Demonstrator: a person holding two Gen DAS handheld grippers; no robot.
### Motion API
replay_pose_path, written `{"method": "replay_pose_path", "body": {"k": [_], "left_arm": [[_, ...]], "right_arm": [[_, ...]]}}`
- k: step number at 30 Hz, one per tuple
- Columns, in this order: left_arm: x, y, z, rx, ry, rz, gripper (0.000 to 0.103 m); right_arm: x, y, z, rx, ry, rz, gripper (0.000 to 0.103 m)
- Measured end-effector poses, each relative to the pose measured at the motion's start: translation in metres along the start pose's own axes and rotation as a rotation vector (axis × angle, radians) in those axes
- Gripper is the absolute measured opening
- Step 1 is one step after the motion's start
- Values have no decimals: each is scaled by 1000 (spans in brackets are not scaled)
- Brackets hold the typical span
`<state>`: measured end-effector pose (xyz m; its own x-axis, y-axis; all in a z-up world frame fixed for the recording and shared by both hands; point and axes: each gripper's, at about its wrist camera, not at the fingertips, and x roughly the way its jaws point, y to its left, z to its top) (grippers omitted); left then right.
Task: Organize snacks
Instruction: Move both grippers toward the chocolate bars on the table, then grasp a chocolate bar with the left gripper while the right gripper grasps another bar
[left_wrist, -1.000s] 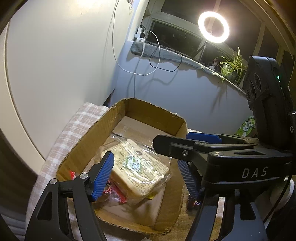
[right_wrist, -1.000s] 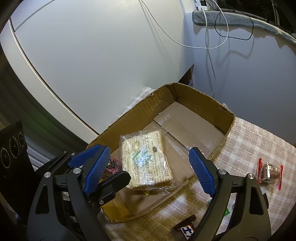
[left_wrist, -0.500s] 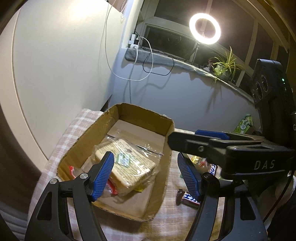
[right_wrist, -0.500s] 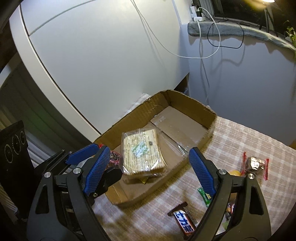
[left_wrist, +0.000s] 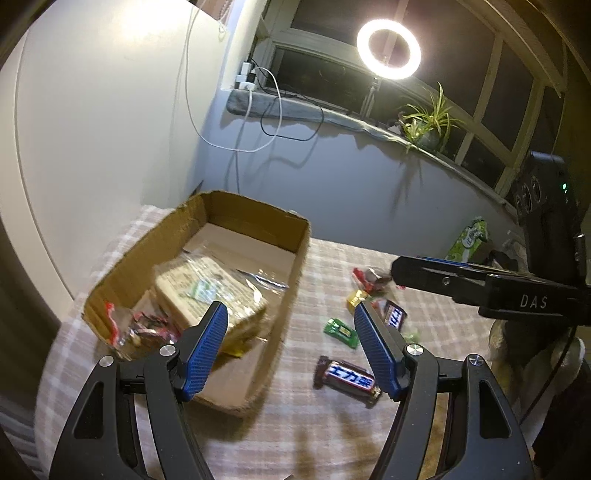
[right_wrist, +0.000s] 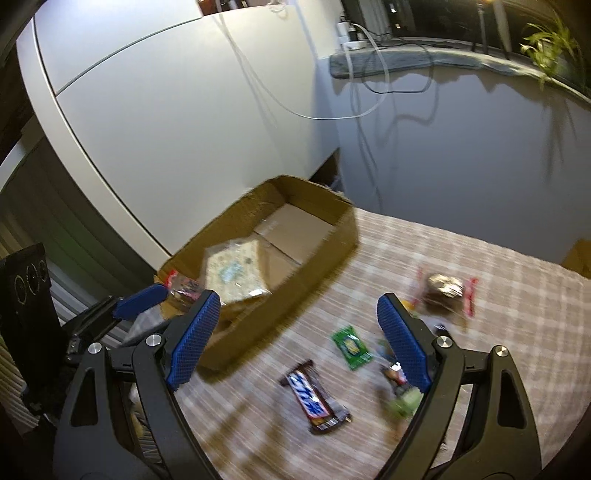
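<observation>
A shallow cardboard box (left_wrist: 295, 258) (right_wrist: 325, 254) sits at the left of a checked tablecloth. A clear-wrapped cracker pack (left_wrist: 210, 291) (right_wrist: 236, 273) and a small red-wrapped snack (left_wrist: 144, 325) lie in it. On the cloth to its right lie a Snickers bar (left_wrist: 349, 378) (right_wrist: 314, 398), a green packet (left_wrist: 341, 332) (right_wrist: 351, 347), a second Snickers (left_wrist: 393, 317), a yellow candy (left_wrist: 356, 297) and a red-ended wrapped snack (left_wrist: 369, 277) (right_wrist: 445, 290). My left gripper (left_wrist: 291, 350) and my right gripper (right_wrist: 299, 339) are open, empty, above the table's near side.
The tablecloth (left_wrist: 332, 435) ends at a white cabinet wall (left_wrist: 92, 129) on the left and a grey wall behind. A green carton (left_wrist: 469, 240) stands at the far right. Cables hang from the sill. The other gripper's body (left_wrist: 498, 291) crosses the right of the left wrist view.
Both grippers have pulled back and up, away from the box. The loose snacks on the cloth have come into view. Both stay open.
</observation>
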<state>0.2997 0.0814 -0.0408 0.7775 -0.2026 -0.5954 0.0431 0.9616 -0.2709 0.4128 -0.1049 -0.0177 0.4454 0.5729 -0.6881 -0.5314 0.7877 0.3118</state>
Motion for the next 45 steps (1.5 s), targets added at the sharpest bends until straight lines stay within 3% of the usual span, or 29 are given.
{"method": "replay_pose_path", "body": {"k": [16, 25, 31, 38, 42, 45], "left_arm": [[28, -49, -53, 18, 171, -119, 71], [58, -49, -65, -36, 273, -135, 71], [77, -48, -61, -67, 298, -144, 71], [93, -55, -53, -23, 298, -108, 67], [102, -61, -49, 33, 301, -76, 55], [109, -62, -48, 59, 306, -44, 53]], "right_arm": [[-17, -84, -67, 100, 94, -88, 89], [7, -102, -67, 187, 139, -22, 89], [39, -108, -59, 247, 199, -28, 71], [63, -98, -53, 188, 238, -92, 62], [72, -95, -50, 138, 253, -136, 52], [74, -94, -50, 94, 266, -147, 47]]}}
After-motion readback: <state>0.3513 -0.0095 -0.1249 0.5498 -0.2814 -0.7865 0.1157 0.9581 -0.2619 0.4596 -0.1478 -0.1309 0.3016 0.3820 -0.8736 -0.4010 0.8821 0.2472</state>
